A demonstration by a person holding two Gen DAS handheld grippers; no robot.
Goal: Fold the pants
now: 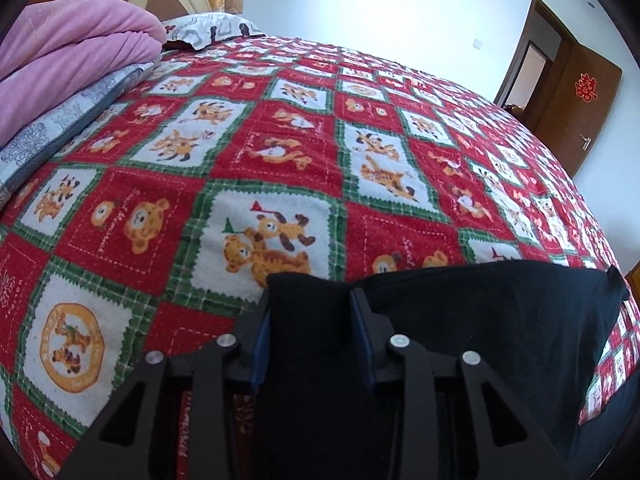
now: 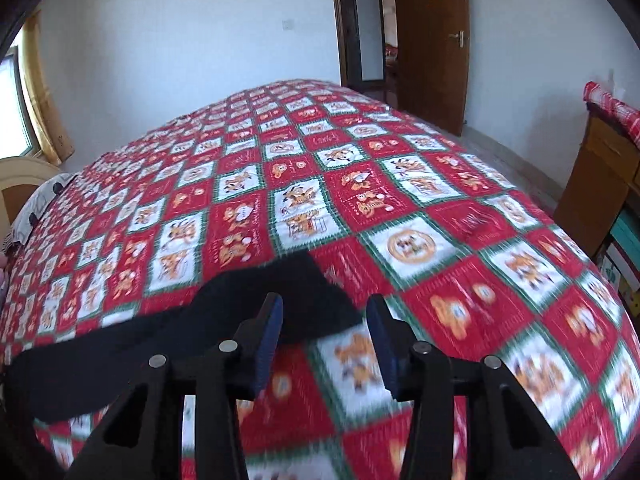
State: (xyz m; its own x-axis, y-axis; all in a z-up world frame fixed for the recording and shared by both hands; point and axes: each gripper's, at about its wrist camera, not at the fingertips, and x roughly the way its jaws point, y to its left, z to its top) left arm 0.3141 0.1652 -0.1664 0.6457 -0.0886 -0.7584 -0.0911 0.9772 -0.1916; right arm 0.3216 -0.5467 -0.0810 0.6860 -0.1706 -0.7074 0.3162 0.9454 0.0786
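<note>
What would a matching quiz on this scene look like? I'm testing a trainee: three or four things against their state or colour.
Things:
1. left gripper
2. right gripper
3. pants
4. blanket

States:
a. pink, folded by the headboard
b. open, holding nothing
c. black, lying on the bedspread
d. fingers around black cloth

Pairs: 1-d, 2-b, 3-c, 4-a

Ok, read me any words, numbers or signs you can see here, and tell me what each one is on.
Red paper sign on the brown door: a double-happiness style character, too small to read for sure.
Cursive stitching on the red squares of the bedspread: too small and distorted to read.
Round badge square on the bedspread: lettering around its rim, unreadable.
Black pants: no label shows.
</note>
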